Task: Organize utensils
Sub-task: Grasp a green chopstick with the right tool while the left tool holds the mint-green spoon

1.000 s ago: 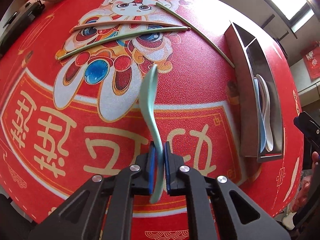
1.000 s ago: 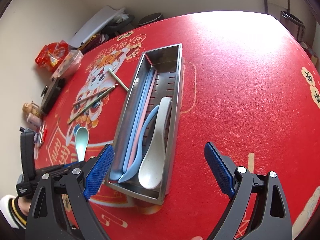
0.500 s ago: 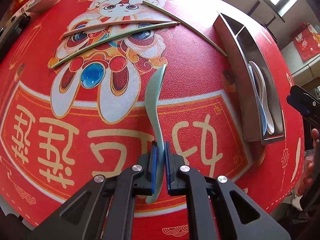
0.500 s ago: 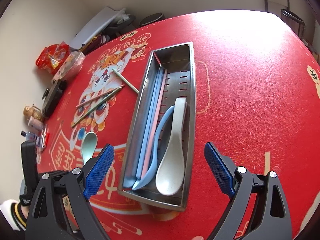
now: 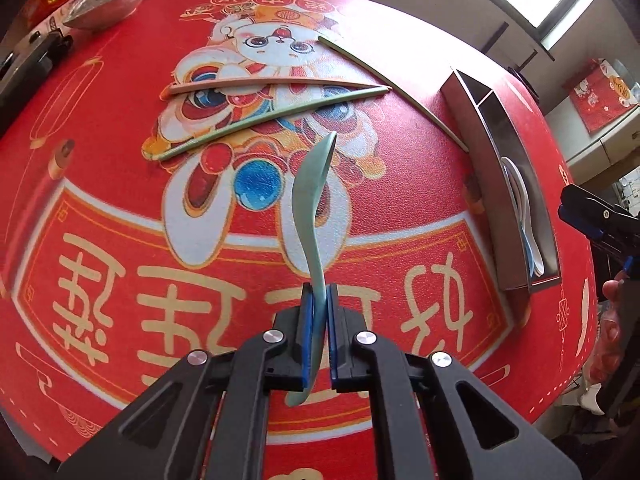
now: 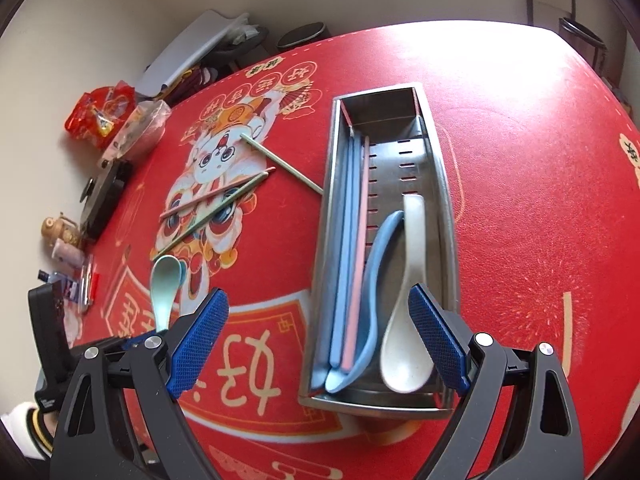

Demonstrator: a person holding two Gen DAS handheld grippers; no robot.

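Note:
My left gripper (image 5: 319, 320) is shut on the handle of a mint green spoon (image 5: 310, 196), held above the red mat with its bowl pointing away; the spoon also shows in the right wrist view (image 6: 163, 286). A steel utensil tray (image 6: 438, 160) lies to the right and holds blue and pink chopsticks (image 6: 352, 248), a blue spoon (image 6: 376, 264) and a white spoon (image 6: 406, 304); the left wrist view shows its side wall (image 5: 486, 184). Three loose chopsticks (image 5: 272, 114) lie on the mat. My right gripper (image 6: 320, 344) is open and empty, hovering over the tray's near end.
The red printed mat (image 6: 520, 240) covers the round table. At the far left edge sit a snack bag (image 6: 100, 114), a wrapped bowl (image 6: 136, 132), a black device (image 6: 102, 196) and small items. A grey board (image 6: 192, 50) leans beyond the table.
My left gripper has lifted and pulled back with the green spoon, so more of the mat shows. My right gripper has moved closer over the tray's near end.

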